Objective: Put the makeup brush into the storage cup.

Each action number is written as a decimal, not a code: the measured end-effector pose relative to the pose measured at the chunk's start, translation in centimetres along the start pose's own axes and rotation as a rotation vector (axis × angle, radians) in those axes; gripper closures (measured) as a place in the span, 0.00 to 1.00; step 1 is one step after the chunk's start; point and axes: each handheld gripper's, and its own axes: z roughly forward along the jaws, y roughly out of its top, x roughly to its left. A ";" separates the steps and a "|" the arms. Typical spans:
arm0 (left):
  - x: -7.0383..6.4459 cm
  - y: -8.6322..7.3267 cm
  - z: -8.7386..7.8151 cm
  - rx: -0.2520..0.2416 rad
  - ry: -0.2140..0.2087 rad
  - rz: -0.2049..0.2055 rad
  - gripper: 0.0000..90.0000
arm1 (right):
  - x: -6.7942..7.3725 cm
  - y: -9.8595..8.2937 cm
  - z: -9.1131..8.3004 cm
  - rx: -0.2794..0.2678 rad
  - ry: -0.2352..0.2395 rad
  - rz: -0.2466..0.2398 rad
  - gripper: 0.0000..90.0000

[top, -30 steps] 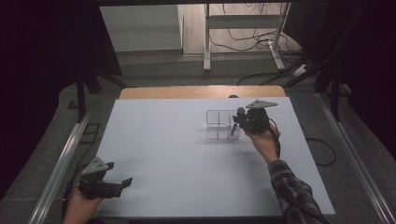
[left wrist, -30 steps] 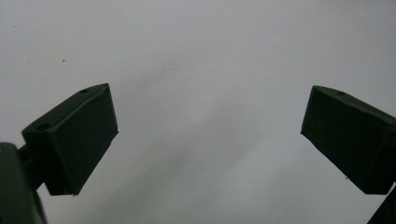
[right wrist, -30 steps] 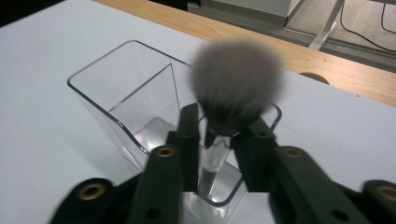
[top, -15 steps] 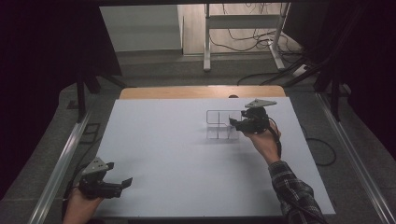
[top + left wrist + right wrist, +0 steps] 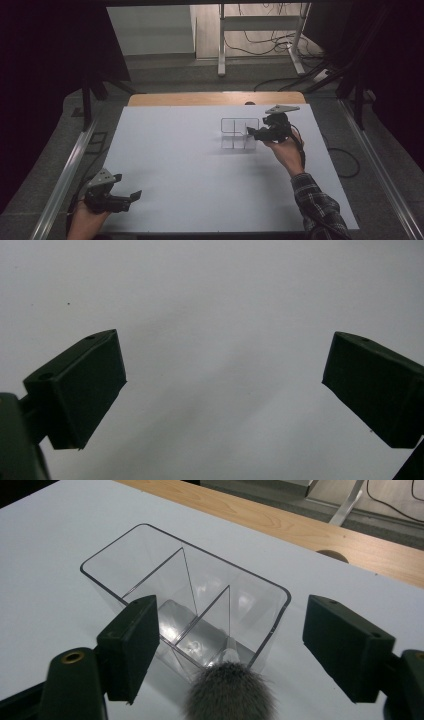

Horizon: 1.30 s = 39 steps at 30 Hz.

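Note:
A clear plastic organiser [image 5: 240, 134] with several compartments stands on the white table [image 5: 175, 150], right of centre. In the right gripper view the organiser [image 5: 185, 580] lies just ahead. A brush with a fluffy grey head [image 5: 230, 695] stands in its nearest compartment, bristles up. My right gripper [image 5: 252, 132] is at the organiser's right side. Its jaws are open [image 5: 231, 630], one on each side of the brush head, touching nothing. My left gripper [image 5: 134, 196] rests low at the table's front left corner, open [image 5: 222, 385] over bare white surface.
A wooden strip [image 5: 210, 98] runs along the table's far edge, with a round hole [image 5: 332, 555] in it behind the organiser. Metal rails [image 5: 65, 175] flank the table. Cables and a stand's legs [image 5: 260, 45] are on the floor beyond.
The right gripper has shifted only slightly beside the organiser. The left gripper has stayed where it was.

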 end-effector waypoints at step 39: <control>0.0 0.0 -0.1 0.002 -0.006 -0.010 0.05 | 0.0 -0.7 -1.0 0.071 0.062 0.049 0.00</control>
